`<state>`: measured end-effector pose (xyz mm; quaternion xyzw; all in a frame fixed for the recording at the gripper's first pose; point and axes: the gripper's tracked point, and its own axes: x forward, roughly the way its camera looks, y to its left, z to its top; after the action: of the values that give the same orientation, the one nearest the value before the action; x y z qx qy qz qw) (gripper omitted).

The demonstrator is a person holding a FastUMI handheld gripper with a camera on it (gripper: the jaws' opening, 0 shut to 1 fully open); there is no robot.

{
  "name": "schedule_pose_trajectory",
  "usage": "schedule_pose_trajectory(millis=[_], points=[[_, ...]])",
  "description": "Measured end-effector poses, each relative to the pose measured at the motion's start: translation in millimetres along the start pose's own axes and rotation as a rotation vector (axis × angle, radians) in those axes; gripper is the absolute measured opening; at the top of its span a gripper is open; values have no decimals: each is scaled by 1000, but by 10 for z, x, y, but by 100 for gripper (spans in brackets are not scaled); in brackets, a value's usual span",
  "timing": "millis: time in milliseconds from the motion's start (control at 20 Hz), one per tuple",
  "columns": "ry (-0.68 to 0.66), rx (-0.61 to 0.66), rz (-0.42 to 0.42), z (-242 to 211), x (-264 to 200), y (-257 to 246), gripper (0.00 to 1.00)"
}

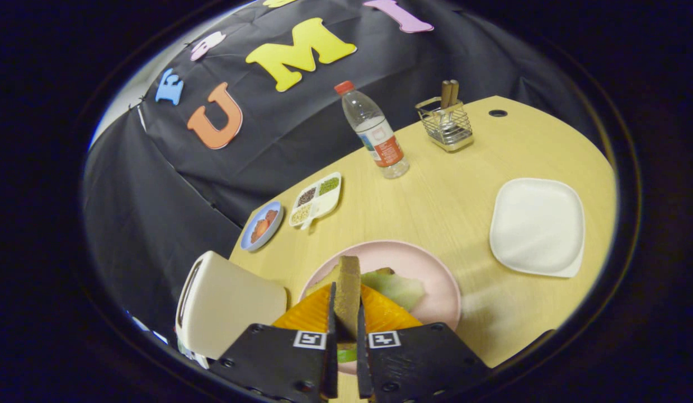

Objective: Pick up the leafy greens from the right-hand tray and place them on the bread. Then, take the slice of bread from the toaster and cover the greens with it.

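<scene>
Gripper view looks down over a pale wooden surface [435, 207]. The hand-held gripper [346, 313] is clamped on a slice of bread [348, 288], held on edge between its two fingers, both pressing on its faces. Under and just beyond the fingers sits a pink plate [430, 268], and the slice hangs over it. On the plate lie the greens [396, 286], pale leaves showing just to the right of the held slice; what they rest on is hidden by the fingers. A white toaster [229, 302] stands just left of the plate, touching or nearly so. Well to the right of the plate is a white square tray [539, 226]. Beyond the plate, to the left, are a small blue dish [262, 225] with something reddish in it and a divided white dish [317, 200] of seeds. Farther back stand a bottle [374, 131] with a red cap and a wire holder [447, 123] with wooden handles.
</scene>
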<state>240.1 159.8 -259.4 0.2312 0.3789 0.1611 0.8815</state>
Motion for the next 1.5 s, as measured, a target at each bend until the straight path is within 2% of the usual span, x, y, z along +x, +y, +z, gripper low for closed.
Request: schedule_pose_trajectory(millis=[150, 200, 250, 300, 350, 400, 500, 600, 650, 750, 800, 900, 1250, 1500], points=[[-22, -39, -31, 6, 10, -118, 19], [-24, -47, -39, -11, 22, -135, 27], [-27, -55, -53, -16, 20, -165, 28], [-23, -59, -60, -21, 10, -178, 34], [-27, -68, -79, 11, -9, -205, 34], [-32, -85, -89, 25, -26, -201, 44], [-58, -122, -126, 96, -101, -221, 46], [-117, -164, -162, 222, -251, -213, 55], [-138, -180, -162, 265, -336, -168, 55], [-173, -207, -157, 300, -536, -71, 72], [-195, -225, -160, 317, -654, -29, 85], [-250, -267, -180, 355, -932, 56, 93], [-472, -408, -186, 328, -2216, 581, 96], [-675, -480, -215, 115, -3125, 750, 96]])
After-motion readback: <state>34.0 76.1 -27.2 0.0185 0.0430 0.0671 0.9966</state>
